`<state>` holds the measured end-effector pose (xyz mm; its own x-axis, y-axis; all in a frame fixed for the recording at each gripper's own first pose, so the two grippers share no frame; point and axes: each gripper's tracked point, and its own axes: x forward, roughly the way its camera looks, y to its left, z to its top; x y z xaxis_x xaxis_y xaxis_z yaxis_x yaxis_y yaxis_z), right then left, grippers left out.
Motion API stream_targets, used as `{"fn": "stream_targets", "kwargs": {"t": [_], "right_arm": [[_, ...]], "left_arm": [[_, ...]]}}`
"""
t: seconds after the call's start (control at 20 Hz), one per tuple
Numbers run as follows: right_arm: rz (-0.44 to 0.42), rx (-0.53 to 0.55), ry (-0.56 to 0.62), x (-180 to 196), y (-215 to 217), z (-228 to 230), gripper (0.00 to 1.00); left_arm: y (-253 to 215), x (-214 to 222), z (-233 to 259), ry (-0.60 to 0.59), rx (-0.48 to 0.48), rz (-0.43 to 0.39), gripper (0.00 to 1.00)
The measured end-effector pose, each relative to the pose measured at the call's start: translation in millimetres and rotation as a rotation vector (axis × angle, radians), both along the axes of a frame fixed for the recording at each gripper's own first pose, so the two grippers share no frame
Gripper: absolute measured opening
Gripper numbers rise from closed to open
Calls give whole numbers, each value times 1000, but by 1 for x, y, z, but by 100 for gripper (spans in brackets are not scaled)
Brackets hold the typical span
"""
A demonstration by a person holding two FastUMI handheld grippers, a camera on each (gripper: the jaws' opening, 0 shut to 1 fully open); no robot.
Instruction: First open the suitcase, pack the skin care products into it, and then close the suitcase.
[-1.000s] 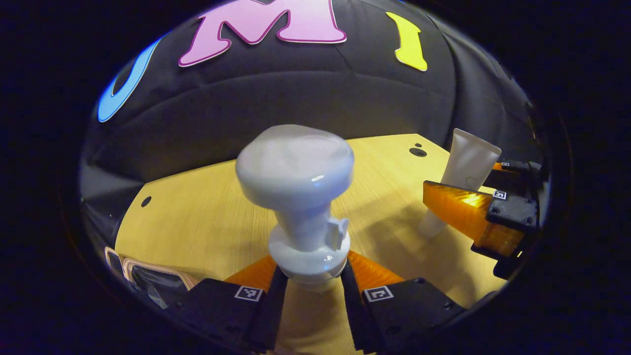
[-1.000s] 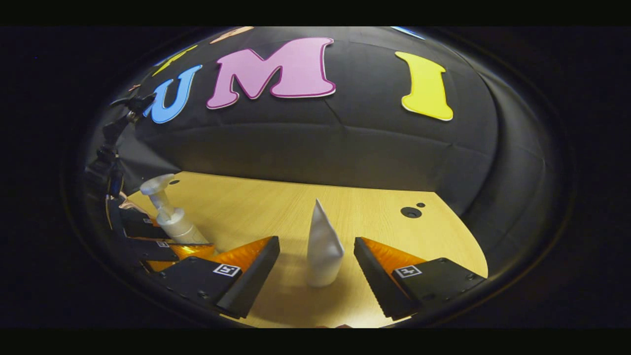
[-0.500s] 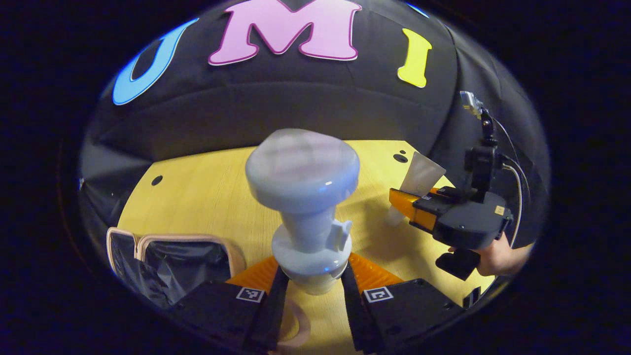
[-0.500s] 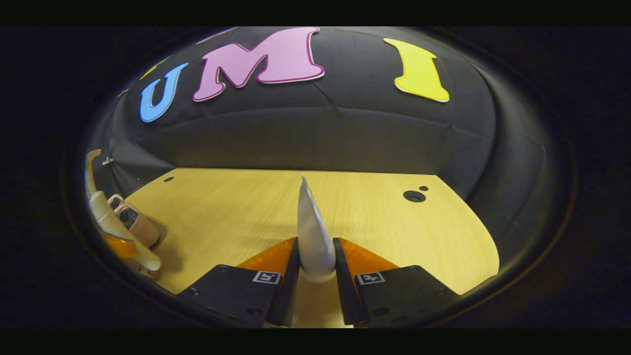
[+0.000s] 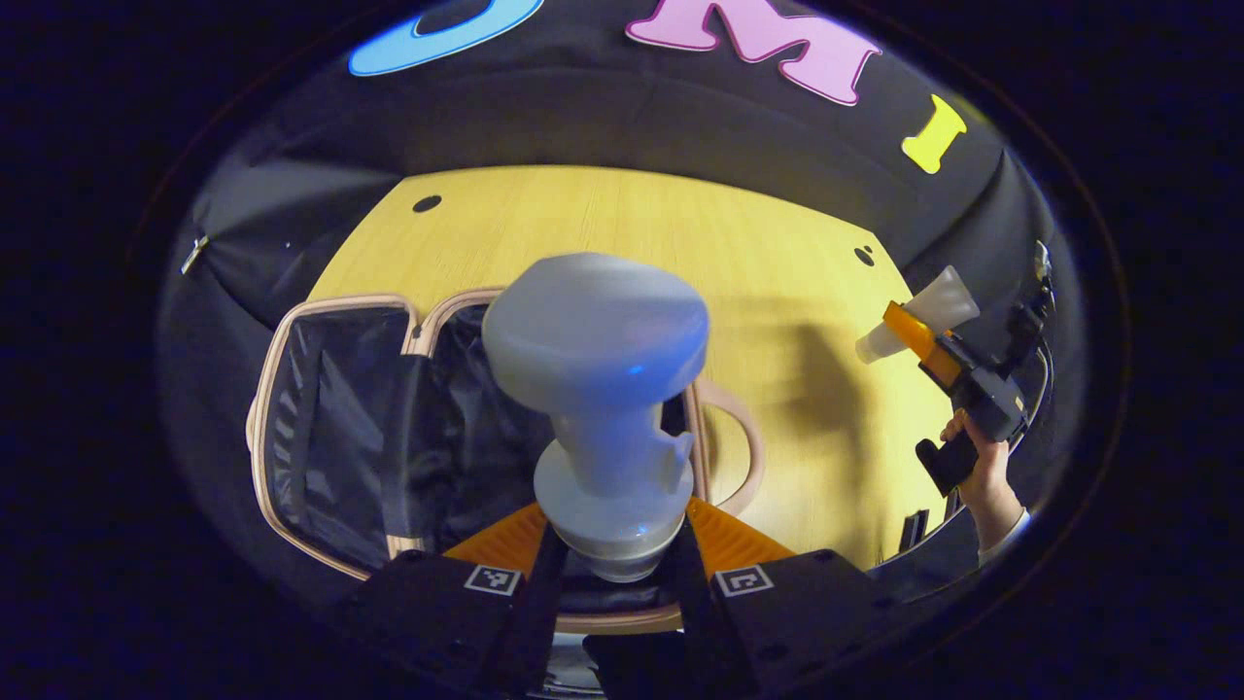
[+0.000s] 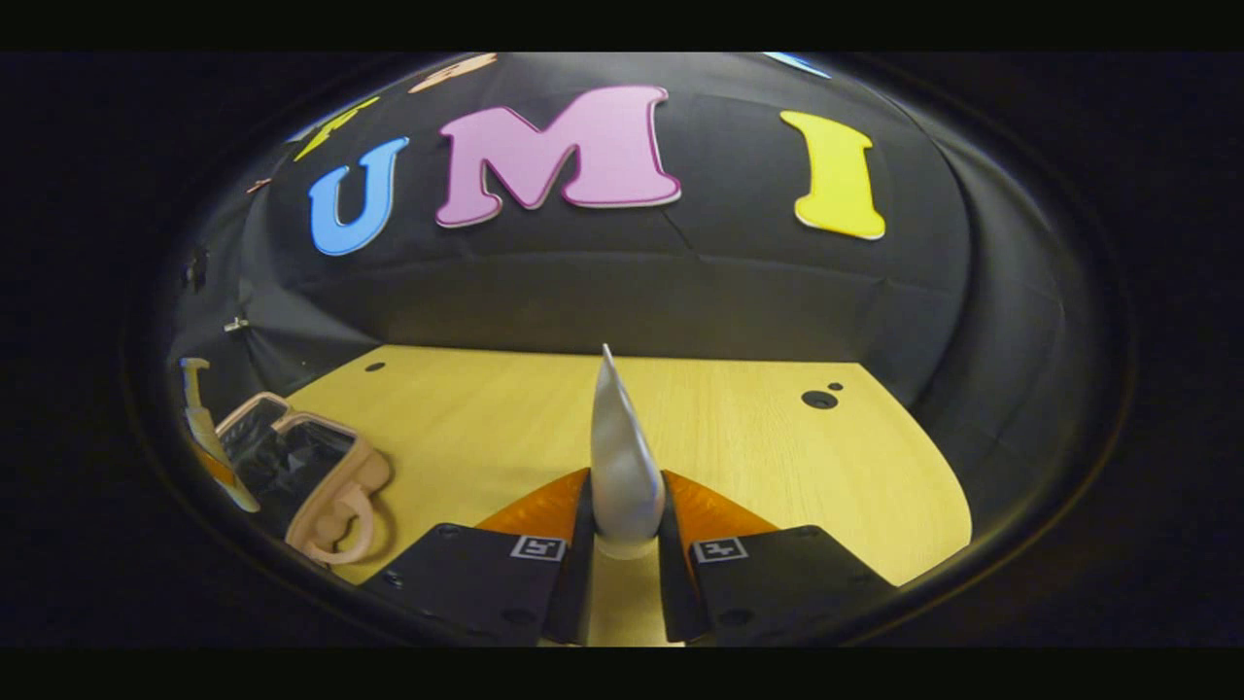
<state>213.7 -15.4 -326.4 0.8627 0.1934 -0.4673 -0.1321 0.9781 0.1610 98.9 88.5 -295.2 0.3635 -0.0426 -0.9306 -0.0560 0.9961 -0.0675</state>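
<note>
Since a second ago my left gripper has carried the pump bottle from above bare table to above the open suitcase, and my right jaws, then spread around the tube, have closed on it. My left jaws pinch the pump bottle at its collar, head toward the camera, over the dark lining; my right gripper pinches the upright tube near its base above the wooden table. The suitcase lies open at the table's left.
</note>
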Motion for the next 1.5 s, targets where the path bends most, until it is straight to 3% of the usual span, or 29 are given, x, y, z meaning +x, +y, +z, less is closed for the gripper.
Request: {"fn": "stream_targets", "kwargs": {"t": [0.05, 0.15, 0.2, 0.25, 0.55, 0.6, 0.8, 0.85, 0.9, 0.95, 1.0, 1.05, 1.1, 1.15, 1.2, 1.25, 1.35, 1.5], "right_arm": [[-7, 13, -20, -6, 7, 14, 27], [-27, 31, -54, -18, 16, 43, 32], [-33, 37, -74, -24, 19, 58, 32], [-38, 37, -93, -31, 22, 70, 32], [-45, 51, -158, -69, 42, 124, 32], [-45, 55, -159, -75, 44, 128, 32], [-30, 41, -109, -103, 60, 127, 32], [-19, 32, -102, -107, 65, 126, 39], [-2, 25, -92, -111, 72, 126, 25], [14, 27, -81, -115, 79, 126, 32], [29, 37, -69, -117, 87, 124, 32], [41, 46, -61, -119, 96, 122, 32], [56, 47, -47, -119, 105, 118, 25], [72, 42, -26, -121, 112, 112, 39], [90, 42, -7, -122, 122, 108, 32], [111, 47, 8, -121, 133, 108, 32], [163, 54, 53, -118, 158, 105, 32], [239, 119, 259, -128, 199, 79, 32]], "left_arm": [[14, -4, 1, 21, 34, -45, 58], [35, -15, 0, 72, 103, -124, 58], [37, -17, -2, 98, 101, -169, 62], [39, -21, -3, 134, 95, -192, 58], [55, -32, -45, 378, 109, -311, 58], [57, -35, -56, 434, 109, -303, 55], [60, -43, -96, 586, 43, -289, 62], [59, -41, -103, 585, 40, -279, 58], [61, -39, -108, 573, 38, -275, 58], [62, -39, -114, 561, 37, -272, 58], [61, -37, -117, 531, 34, -269, 65], [56, -30, -118, 476, 19, -263, 63], [49, -22, -111, 414, 5, -259, 65], [42, -13, -106, 338, 4, -267, 74], [44, -5, -97, 260, 36, -288, 95], [47, 6, -86, 162, 72, -315, 100], [67, 21, -55, -22, 114, -326, 99], [74, 19, -10, -213, 68, -243, 98]]}}
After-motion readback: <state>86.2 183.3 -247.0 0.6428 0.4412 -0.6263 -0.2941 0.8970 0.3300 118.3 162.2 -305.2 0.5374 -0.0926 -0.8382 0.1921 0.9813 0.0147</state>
